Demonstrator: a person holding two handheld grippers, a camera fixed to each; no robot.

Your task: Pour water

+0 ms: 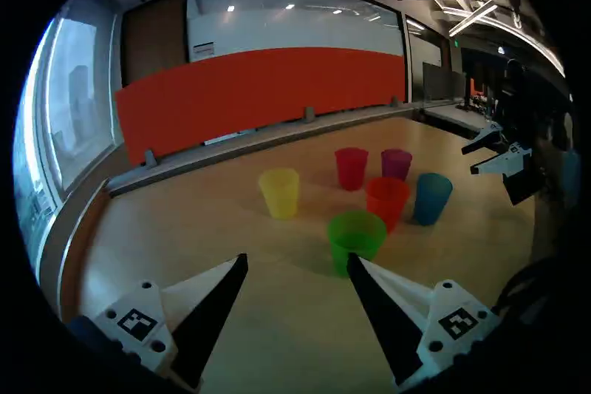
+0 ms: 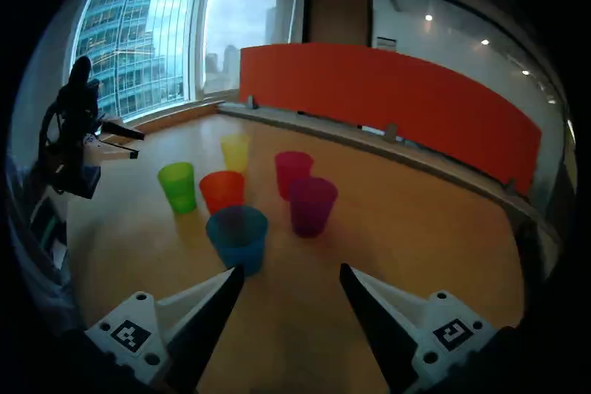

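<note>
Six cups are standing upright on a wooden table (image 1: pixel 185 261), clustered round the orange cup (image 1: pixel 387 202). The blue cup (image 1: pixel 432 198) is sitting just beside it, the green cup (image 1: pixel 356 239) just in front, the red cup (image 1: pixel 351 168) and purple cup (image 1: pixel 397 164) just behind, and the yellow cup (image 1: pixel 279 192) a little apart (whether any holds water, I cannot tell). The left gripper (image 1: pixel 295 257) is hovering near the green cup, fingers spread wide, holding nothing. The right gripper (image 2: pixel 290 268) is hovering near the blue cup, likewise spread and empty. A red partition (image 1: pixel 258 91) is standing well beyond the orange cup.
</note>
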